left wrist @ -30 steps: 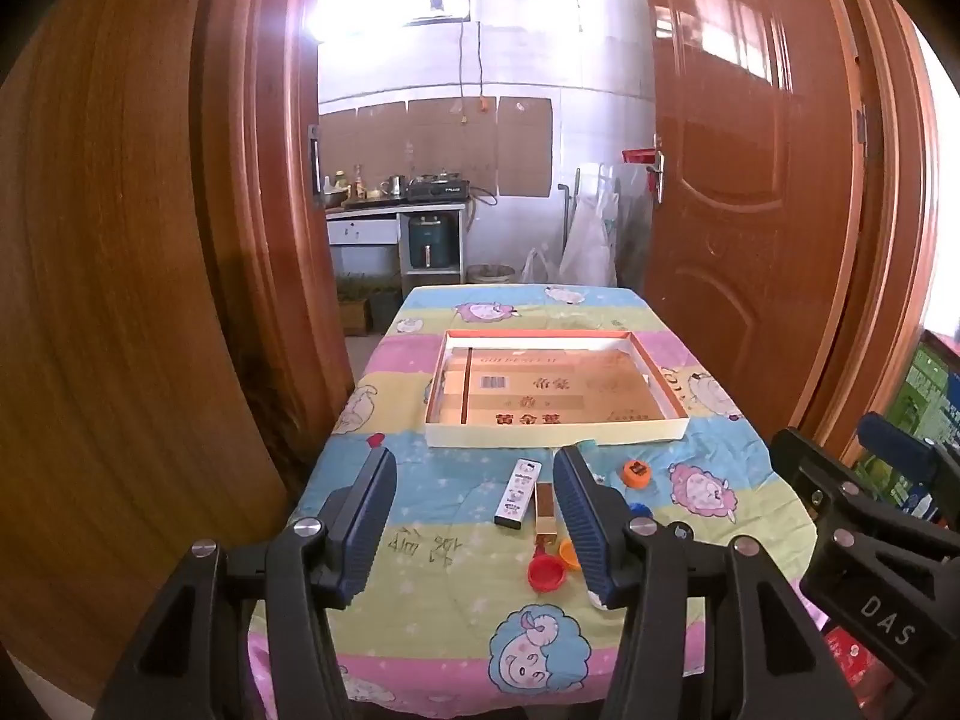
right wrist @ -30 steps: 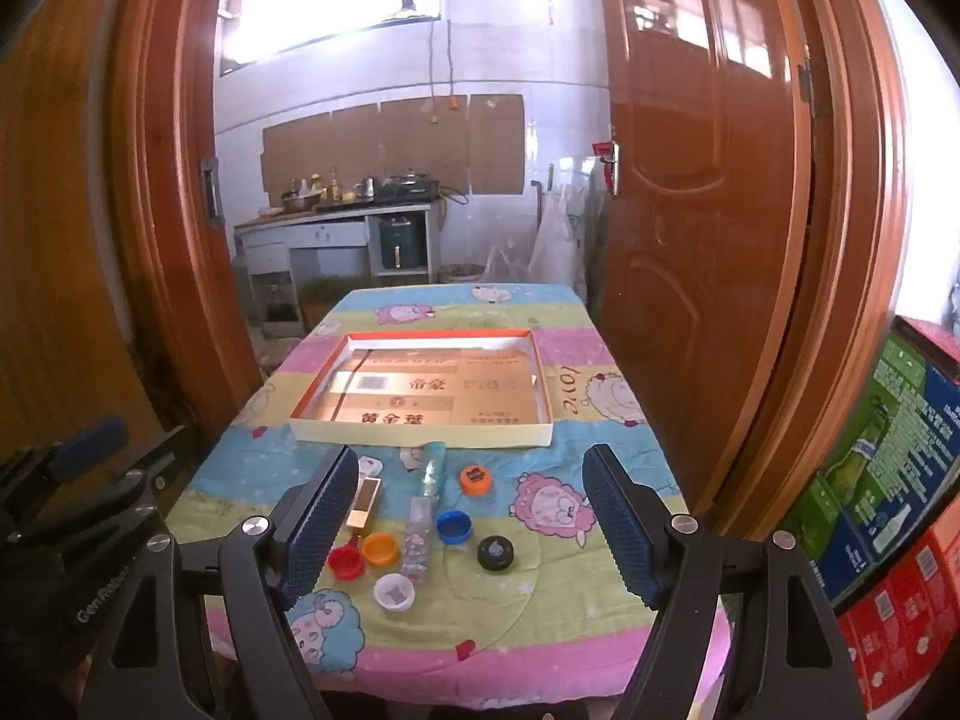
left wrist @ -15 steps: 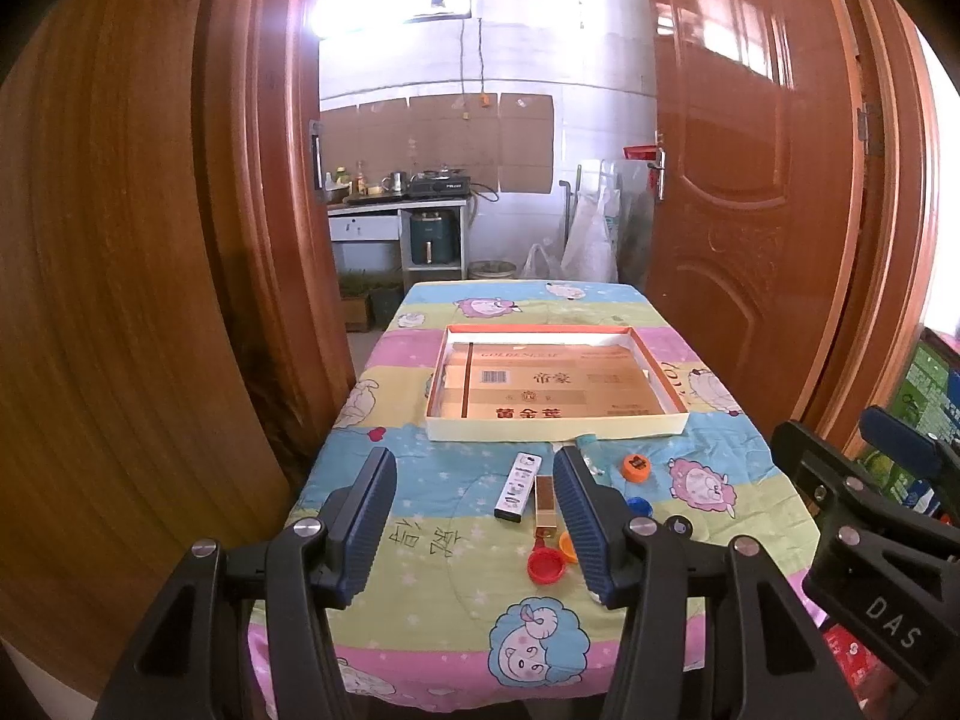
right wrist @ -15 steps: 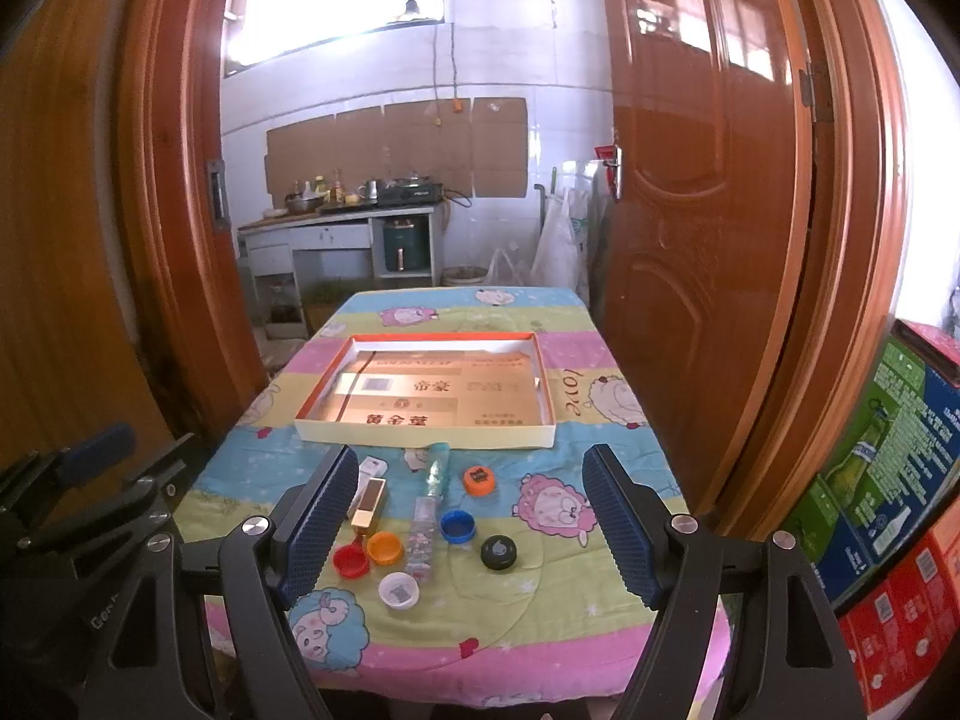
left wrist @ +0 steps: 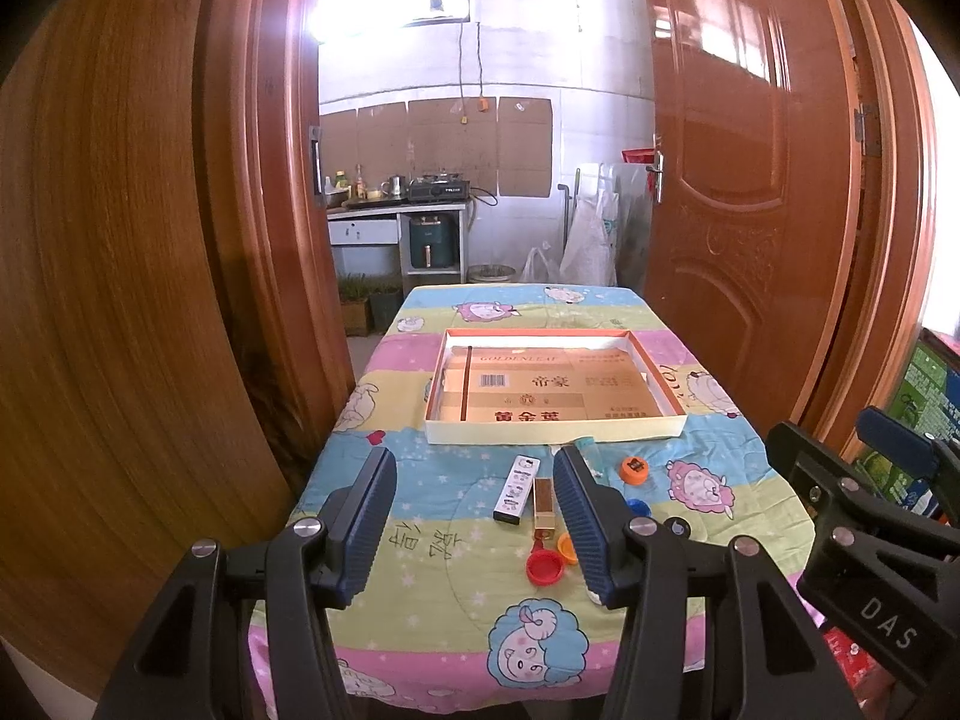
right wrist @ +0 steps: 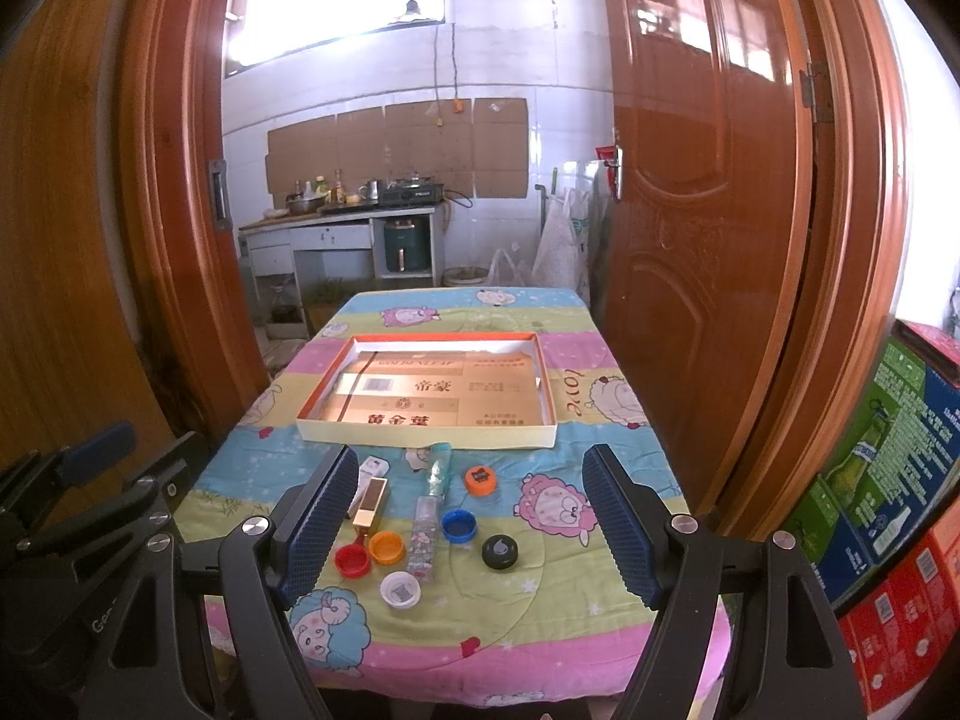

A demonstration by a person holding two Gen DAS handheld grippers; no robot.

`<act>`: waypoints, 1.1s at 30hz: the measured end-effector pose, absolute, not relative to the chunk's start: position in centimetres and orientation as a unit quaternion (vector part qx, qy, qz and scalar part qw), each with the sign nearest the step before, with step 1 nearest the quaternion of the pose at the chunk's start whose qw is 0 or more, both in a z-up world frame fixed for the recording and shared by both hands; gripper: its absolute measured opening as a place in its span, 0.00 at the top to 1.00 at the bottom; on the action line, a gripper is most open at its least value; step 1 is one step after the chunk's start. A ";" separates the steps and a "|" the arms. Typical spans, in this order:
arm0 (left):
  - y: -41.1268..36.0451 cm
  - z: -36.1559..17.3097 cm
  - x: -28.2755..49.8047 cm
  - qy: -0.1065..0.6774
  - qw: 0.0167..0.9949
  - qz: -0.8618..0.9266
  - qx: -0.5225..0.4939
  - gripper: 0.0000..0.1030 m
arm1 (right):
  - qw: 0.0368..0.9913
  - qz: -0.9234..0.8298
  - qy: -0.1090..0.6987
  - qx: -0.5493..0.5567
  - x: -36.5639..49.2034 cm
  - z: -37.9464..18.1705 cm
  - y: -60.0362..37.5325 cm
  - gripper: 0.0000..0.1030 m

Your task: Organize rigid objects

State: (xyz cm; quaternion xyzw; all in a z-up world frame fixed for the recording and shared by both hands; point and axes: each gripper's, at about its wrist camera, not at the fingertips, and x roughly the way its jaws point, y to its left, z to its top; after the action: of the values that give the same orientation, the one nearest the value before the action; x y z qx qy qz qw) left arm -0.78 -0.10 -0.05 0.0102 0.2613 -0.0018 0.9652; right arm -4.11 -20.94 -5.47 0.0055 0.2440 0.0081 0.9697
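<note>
Left claw [left wrist: 474, 516] jaws spread wide, nothing held, hovering above near end of worktop [left wrist: 420, 600]. Right claw [right wrist: 465, 525] also wide apart, empty, above the same end. Between them on the cartoon cloth: white remote [left wrist: 517, 489], gold bar [right wrist: 370, 501], clear tube [right wrist: 431, 504] lying flat. Caps scattered near it: red cap [right wrist: 352, 560], orange cap [right wrist: 387, 546], white cap [right wrist: 401, 589], blue cap [right wrist: 459, 525], black cap [right wrist: 499, 551], orange-black cap [right wrist: 481, 479]. Shallow box tray [right wrist: 420, 438] sits beyond them mid-worktop, holding only a flattened carton. Green and red cartons [right wrist: 888, 480] stacked at right.
</note>
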 end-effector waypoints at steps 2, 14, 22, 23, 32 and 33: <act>-0.1 0.0 -0.8 0.261 0.965 -0.002 0.010 0.47 | 0.970 0.007 0.244 0.005 -4.2 -5.3 -21.0 0.24; 0.1 0.0 -0.7 0.262 0.965 -0.003 0.010 0.47 | 0.970 0.008 0.243 0.005 -4.3 -5.3 -20.9 0.24; 0.1 0.0 -0.7 0.262 0.965 -0.003 0.009 0.47 | 0.970 0.008 0.243 0.005 -4.3 -5.2 -20.9 0.24; 0.1 0.0 -0.7 0.262 0.965 -0.003 0.009 0.47 | 0.970 0.008 0.243 0.005 -4.3 -5.3 -20.9 0.24; 0.1 0.0 -0.7 0.262 0.965 -0.003 0.009 0.47 | 0.970 0.009 0.242 0.004 -4.4 -5.0 -20.4 0.24; 0.1 0.0 -0.7 0.262 0.965 -0.002 0.009 0.47 | 0.970 0.009 0.242 0.004 -4.4 -5.0 -20.3 0.24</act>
State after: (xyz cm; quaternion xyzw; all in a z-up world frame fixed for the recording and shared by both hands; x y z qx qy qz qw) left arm -0.66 0.15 0.02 0.0087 0.2617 -0.0024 0.9651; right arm -4.44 -20.27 -5.01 0.0041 0.2422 0.0088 0.9702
